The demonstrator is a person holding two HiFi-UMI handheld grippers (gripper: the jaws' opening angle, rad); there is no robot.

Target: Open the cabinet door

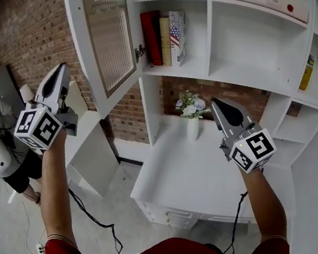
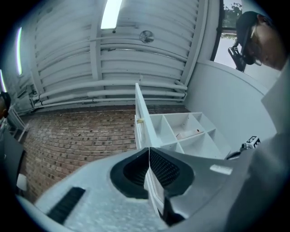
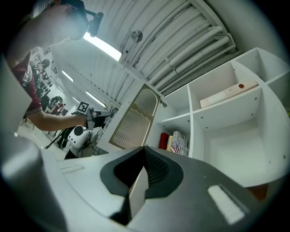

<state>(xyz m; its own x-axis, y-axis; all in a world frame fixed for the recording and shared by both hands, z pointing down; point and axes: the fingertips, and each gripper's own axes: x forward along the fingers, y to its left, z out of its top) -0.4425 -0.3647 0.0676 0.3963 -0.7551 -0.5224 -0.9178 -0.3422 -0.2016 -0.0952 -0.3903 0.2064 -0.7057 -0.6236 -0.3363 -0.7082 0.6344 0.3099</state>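
Head view, item one: left hand-held gripper [image 1: 60, 70] with its marker cube, raised just left of the cabinet door [image 1: 104, 33], no contact visible. Left gripper view showed its jaws clenched together on nothing, the door's edge rising behind them.
Item two: right hand-held gripper [image 1: 217, 103], held over the white bench [image 1: 198, 179]. Right gripper view showed its jaws likewise closed and empty.
Item three: white vase [image 1: 192, 128] of pale flowers, upright at the back of the bench.
Item four: the cabinet door, a white frame with a ribbed glass panel, stood swung wide open from its hinge on the shelf unit [image 1: 258, 46].
Item five: books [image 1: 164, 36], upright in the uncovered compartment.
Item six: brick wall [image 1: 21, 22], behind.
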